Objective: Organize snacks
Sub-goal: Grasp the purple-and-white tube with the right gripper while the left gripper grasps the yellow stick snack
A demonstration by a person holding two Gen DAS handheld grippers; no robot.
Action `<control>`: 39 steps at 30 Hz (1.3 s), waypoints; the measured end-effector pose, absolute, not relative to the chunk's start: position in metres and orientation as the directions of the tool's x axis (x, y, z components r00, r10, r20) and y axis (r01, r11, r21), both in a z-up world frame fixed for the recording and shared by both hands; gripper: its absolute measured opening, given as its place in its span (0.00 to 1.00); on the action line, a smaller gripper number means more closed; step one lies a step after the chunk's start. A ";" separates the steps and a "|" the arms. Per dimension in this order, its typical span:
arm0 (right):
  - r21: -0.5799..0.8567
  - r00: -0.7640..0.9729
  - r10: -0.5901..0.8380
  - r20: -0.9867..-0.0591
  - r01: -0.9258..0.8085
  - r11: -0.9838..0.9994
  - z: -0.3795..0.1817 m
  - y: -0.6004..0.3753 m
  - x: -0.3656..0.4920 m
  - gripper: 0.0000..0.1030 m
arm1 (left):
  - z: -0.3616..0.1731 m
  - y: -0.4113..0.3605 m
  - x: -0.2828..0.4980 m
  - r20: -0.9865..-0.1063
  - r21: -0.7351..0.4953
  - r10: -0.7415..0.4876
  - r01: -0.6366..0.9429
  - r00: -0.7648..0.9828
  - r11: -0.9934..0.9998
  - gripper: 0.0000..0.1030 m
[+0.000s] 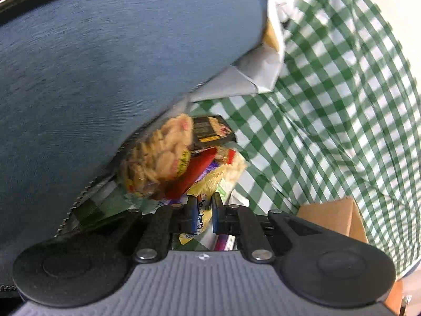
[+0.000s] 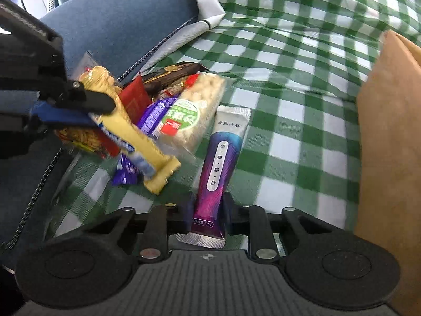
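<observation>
My left gripper (image 1: 204, 206) is shut on a long yellow snack bar (image 1: 204, 194), which also shows in the right wrist view (image 2: 131, 137), tilted above the snack pile, with the left gripper (image 2: 86, 110) clamped on it. My right gripper (image 2: 208, 205) is shut on a purple stick pack (image 2: 221, 158) lying on the green checked cloth (image 2: 302, 131). The pile holds a clear rice-puff pack (image 2: 194, 110), a purple wrapper (image 2: 155, 115), a red packet (image 2: 134, 97) and a dark bar (image 2: 171, 75).
A blue fabric bag (image 2: 118, 21) with a zipper lies left of the pile and fills the upper left of the left wrist view (image 1: 105, 65). A brown cardboard box (image 2: 389, 158) stands at the right. White paper (image 2: 208, 5) lies at the bag's far edge.
</observation>
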State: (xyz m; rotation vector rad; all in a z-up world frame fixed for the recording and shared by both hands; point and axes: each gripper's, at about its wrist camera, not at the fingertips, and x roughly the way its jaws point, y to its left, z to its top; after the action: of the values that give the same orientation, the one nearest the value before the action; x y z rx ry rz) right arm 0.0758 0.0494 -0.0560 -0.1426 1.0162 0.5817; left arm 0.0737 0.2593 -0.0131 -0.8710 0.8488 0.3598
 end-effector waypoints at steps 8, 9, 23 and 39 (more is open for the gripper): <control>0.101 0.421 0.379 -0.824 -0.549 0.830 -0.017 0.010 0.014 0.19 | -0.009 0.234 0.076 -0.782 -0.490 -0.149 -0.450 0.605 0.746 0.10; 0.090 0.423 0.375 -0.825 -0.556 0.826 -0.015 0.004 0.002 0.19 | -0.009 0.232 0.075 -0.779 -0.499 -0.177 -0.425 0.601 0.755 0.10; 0.122 0.402 0.369 -0.838 -0.521 0.845 -0.045 -0.025 -0.033 0.23 | -0.042 0.209 0.071 -0.882 -0.395 -0.216 -0.405 0.419 0.824 0.12; 0.183 0.371 0.405 -0.835 -0.508 0.842 -0.055 -0.025 -0.023 0.29 | -0.063 0.166 0.088 -0.937 -0.224 -0.123 -0.294 0.326 0.929 0.34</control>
State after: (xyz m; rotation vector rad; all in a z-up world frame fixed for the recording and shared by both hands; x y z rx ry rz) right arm -0.0233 -0.0253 -0.0554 -0.1114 1.0365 0.5865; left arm 0.0879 0.1658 -0.0634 -0.3880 1.2424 0.1162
